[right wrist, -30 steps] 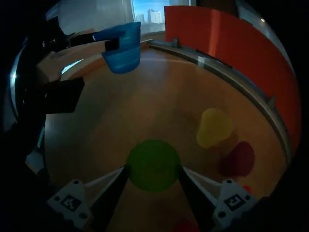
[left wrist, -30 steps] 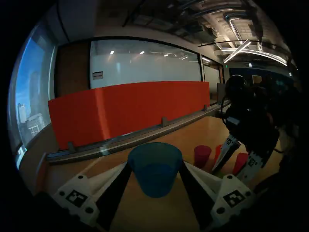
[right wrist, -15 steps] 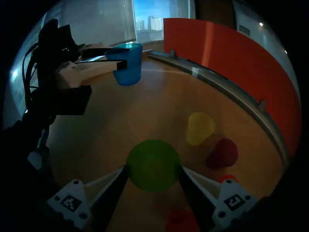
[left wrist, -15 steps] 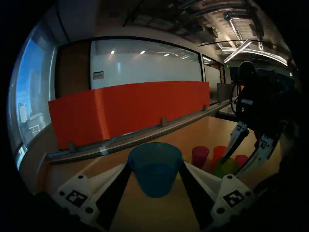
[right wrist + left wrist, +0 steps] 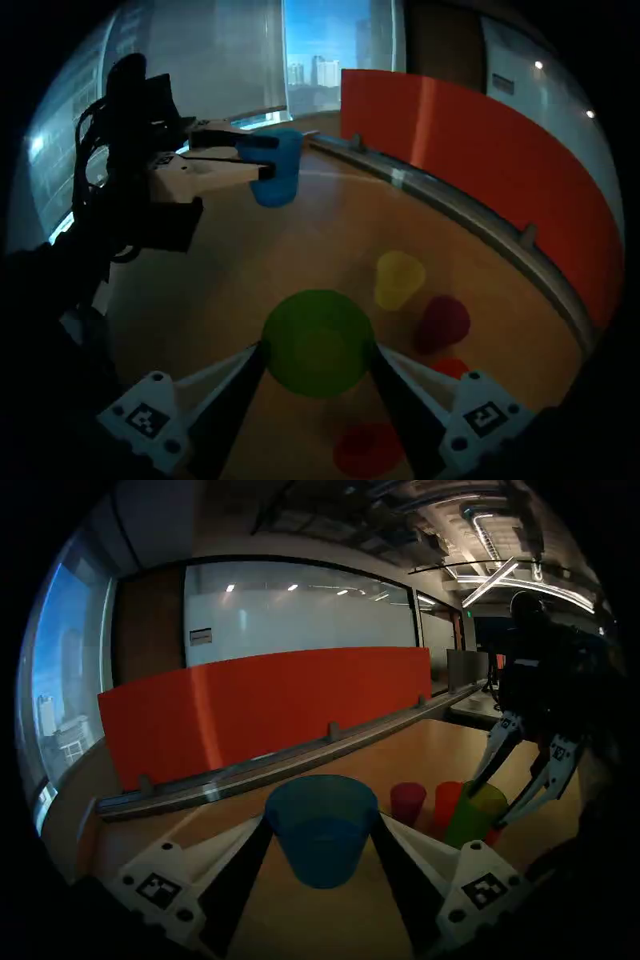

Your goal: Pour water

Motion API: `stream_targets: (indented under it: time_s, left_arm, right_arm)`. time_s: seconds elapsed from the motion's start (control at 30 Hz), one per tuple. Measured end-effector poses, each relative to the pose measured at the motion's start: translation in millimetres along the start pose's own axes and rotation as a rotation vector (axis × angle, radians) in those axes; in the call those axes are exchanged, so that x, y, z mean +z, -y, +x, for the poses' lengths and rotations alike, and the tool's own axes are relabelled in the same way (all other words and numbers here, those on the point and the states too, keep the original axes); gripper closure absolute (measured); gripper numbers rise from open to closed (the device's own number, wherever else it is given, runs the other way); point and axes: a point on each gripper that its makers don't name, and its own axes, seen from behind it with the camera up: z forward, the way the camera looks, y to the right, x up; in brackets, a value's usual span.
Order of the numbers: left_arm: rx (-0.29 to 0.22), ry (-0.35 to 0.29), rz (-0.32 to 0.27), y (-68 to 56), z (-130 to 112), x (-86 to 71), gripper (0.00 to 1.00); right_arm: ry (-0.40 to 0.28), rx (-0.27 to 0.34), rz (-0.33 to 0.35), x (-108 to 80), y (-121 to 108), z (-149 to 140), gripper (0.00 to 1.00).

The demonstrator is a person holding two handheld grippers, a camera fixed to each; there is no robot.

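My left gripper (image 5: 321,844) is shut on a blue cup (image 5: 322,829), held upright above the wooden table (image 5: 400,760). From the right gripper view the same blue cup (image 5: 274,167) sits in the left gripper (image 5: 240,152) at the upper left. My right gripper (image 5: 318,352) is shut on a green cup (image 5: 318,342), seen from above. In the left gripper view the green cup (image 5: 477,813) hangs tilted between the right gripper's fingers (image 5: 516,772) at the right, off the table.
On the table stand a yellow cup (image 5: 398,278), a dark red cup (image 5: 441,323), an orange-red cup (image 5: 450,366) and a red cup (image 5: 367,450). A red partition (image 5: 264,700) with a rail runs along the table's far edge. Windows lie to the left.
The right gripper has lifted the green cup and tipped its view upward, so the other cups slid lower in its view. The left gripper and blue cup stayed almost still.
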Motion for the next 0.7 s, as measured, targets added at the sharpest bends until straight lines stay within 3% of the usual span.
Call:
stream_targets:
  time_s: [0.7]
  left_arm:
    - [-0.007,-0.007,-0.003,-9.4,8.5,-0.4,0.15]
  right_arm:
    - [-0.284,0.003,-0.027,-28.4,-14.5,42.5,0.08]
